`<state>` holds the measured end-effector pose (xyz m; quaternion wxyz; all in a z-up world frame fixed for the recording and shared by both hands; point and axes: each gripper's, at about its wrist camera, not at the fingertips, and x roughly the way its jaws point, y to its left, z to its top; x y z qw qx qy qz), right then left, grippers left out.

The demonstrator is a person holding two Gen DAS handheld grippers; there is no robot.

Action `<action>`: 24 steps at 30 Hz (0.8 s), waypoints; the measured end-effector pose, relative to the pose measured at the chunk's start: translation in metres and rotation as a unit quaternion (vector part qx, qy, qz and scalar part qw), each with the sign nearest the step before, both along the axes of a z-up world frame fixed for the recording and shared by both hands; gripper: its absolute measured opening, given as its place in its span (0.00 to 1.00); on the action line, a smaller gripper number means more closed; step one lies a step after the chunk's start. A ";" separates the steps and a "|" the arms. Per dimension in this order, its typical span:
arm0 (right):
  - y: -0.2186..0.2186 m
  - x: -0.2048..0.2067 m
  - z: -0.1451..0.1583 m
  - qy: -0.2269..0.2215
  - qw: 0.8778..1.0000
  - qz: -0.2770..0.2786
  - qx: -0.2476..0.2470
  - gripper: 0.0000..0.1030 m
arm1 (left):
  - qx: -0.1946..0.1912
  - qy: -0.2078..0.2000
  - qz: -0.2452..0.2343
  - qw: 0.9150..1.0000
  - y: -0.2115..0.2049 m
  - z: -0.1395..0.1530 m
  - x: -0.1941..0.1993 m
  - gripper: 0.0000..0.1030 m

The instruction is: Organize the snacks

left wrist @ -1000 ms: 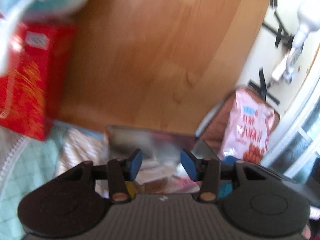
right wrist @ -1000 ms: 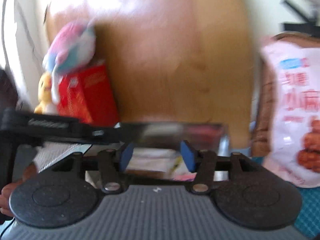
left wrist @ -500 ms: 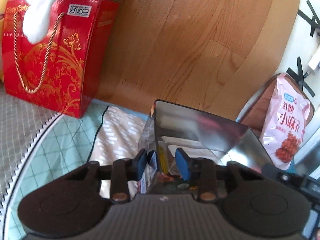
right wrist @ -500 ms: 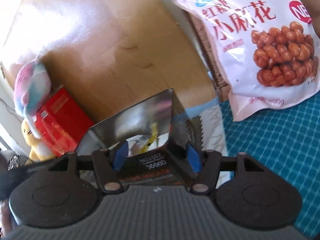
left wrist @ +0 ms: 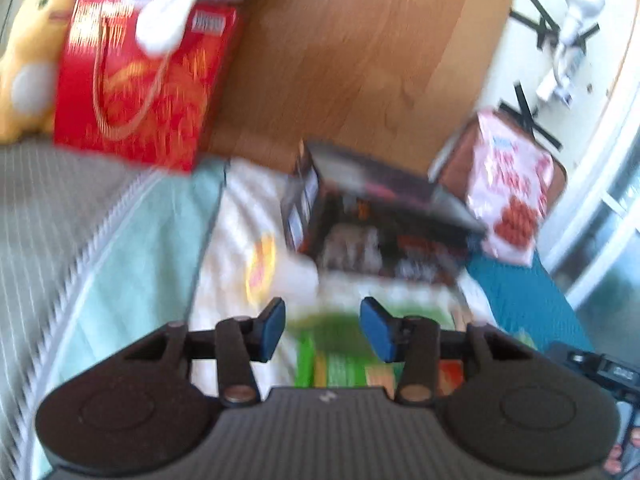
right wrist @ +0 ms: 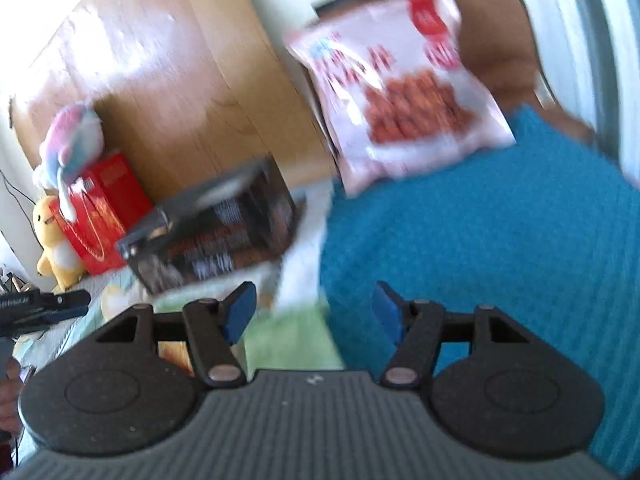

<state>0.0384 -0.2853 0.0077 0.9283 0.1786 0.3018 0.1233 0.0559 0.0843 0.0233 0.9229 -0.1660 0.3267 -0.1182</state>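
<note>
Left wrist view: the left gripper point(left wrist: 322, 329), jaws spread and empty, hangs over a green snack packet point(left wrist: 340, 364); a dark open-lidded box point(left wrist: 376, 220) lies ahead. The right gripper point(right wrist: 314, 316) is likewise spread, empty.

I see a yellow plush duck point(left wrist: 28, 60) beside a red gift bag point(left wrist: 136, 80), a pastel plush point(right wrist: 72, 140) on top, wooden headboard point(left wrist: 352, 60) behind.

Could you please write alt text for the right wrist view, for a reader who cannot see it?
The open right gripper hovers empty over a green packet, beside a teal blanket. Beyond lie a dark open box, a pink snack bag and a red gift box.
</note>
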 end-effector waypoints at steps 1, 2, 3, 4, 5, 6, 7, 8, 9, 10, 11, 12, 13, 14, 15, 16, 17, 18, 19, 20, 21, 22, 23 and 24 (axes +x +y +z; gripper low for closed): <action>0.002 -0.003 -0.006 0.014 1.000 0.007 0.007 0.64 | -0.003 0.006 -0.011 1.000 -0.003 -0.006 -0.007 0.41; 0.010 -0.011 -0.008 0.006 1.000 0.013 0.002 0.63 | -0.001 0.012 -0.019 1.000 -0.007 -0.011 -0.014 0.41; 0.021 -0.016 -0.008 0.001 0.999 0.030 -0.012 0.63 | 0.006 0.014 -0.025 1.000 -0.012 -0.015 -0.020 0.41; 0.037 -0.021 -0.007 -0.005 0.998 0.054 -0.028 0.62 | 0.014 0.013 -0.034 0.999 -0.017 -0.017 -0.026 0.41; 0.053 -0.026 -0.006 -0.011 0.996 0.078 -0.042 0.58 | 0.020 0.007 -0.041 0.999 -0.021 -0.017 -0.033 0.41; 0.071 -0.031 -0.006 -0.013 0.992 0.111 -0.053 0.55 | 0.026 0.004 -0.046 0.999 -0.023 -0.017 -0.038 0.41; 0.091 -0.036 -0.006 -0.020 0.987 0.143 -0.074 0.54 | 0.026 0.005 -0.054 0.998 -0.025 -0.017 -0.043 0.41; 0.109 -0.042 -0.007 -0.028 0.979 0.174 -0.098 0.53 | 0.023 0.006 -0.059 0.998 -0.025 -0.017 -0.047 0.41; 0.129 -0.050 -0.009 -0.039 0.970 0.203 -0.126 0.53 | 0.022 0.006 -0.055 0.998 -0.023 -0.017 -0.052 0.41; 0.146 -0.059 -0.010 -0.053 0.960 0.231 -0.149 0.54 | 0.024 0.007 -0.051 0.998 -0.021 -0.017 -0.056 0.41; 0.159 -0.066 -0.010 -0.064 0.950 0.264 -0.157 0.53 | 0.017 0.009 -0.053 0.998 -0.019 -0.017 -0.058 0.40; 0.168 -0.070 -0.009 -0.068 0.942 0.291 -0.153 0.52 | -0.002 0.014 -0.059 0.998 -0.013 -0.017 -0.061 0.40; 0.174 -0.073 -0.008 -0.075 0.937 0.304 -0.153 0.52 | -0.017 0.017 -0.061 0.998 -0.007 -0.017 -0.063 0.40; 0.178 -0.074 -0.006 -0.083 0.935 0.307 -0.159 0.52 | -0.024 0.016 -0.055 0.998 0.001 -0.016 -0.066 0.40; 0.178 -0.075 -0.002 -0.092 0.933 0.303 -0.169 0.52 | -0.023 0.013 -0.046 0.999 0.007 -0.015 -0.068 0.40; 0.177 -0.073 0.001 -0.097 0.934 0.297 -0.172 0.52 | -0.020 0.009 -0.033 0.999 0.013 -0.013 -0.068 0.40; 0.174 -0.068 0.005 -0.100 0.937 0.288 -0.169 0.52 | -0.022 0.007 -0.022 1.000 0.019 -0.011 -0.067 0.40; 0.164 -0.064 0.008 -0.101 0.940 0.281 -0.162 0.53 | -0.030 0.008 -0.014 0.999 0.026 -0.010 -0.066 0.40; 0.159 -0.059 0.011 -0.101 0.945 0.270 -0.155 0.53 | -0.042 0.011 -0.009 0.999 0.032 -0.009 -0.062 0.40; 0.153 -0.056 0.011 -0.099 0.947 0.264 -0.150 0.53 | -0.054 0.013 -0.008 0.998 0.037 -0.008 -0.059 0.40; 0.152 -0.050 0.012 -0.093 0.951 0.255 -0.147 0.53 | -0.063 0.015 -0.009 0.998 0.039 -0.007 -0.056 0.40; 0.150 -0.045 0.012 -0.086 0.954 0.246 -0.144 0.53 | -0.071 0.017 -0.011 0.997 0.040 -0.007 -0.053 0.42; 0.148 -0.041 0.011 -0.081 0.957 0.242 -0.142 0.53 | -0.077 0.019 -0.014 0.997 0.040 -0.007 -0.051 0.43; 0.144 -0.041 0.009 -0.077 0.957 0.244 -0.137 0.53 | -0.083 0.023 -0.021 0.996 0.039 -0.008 -0.049 0.43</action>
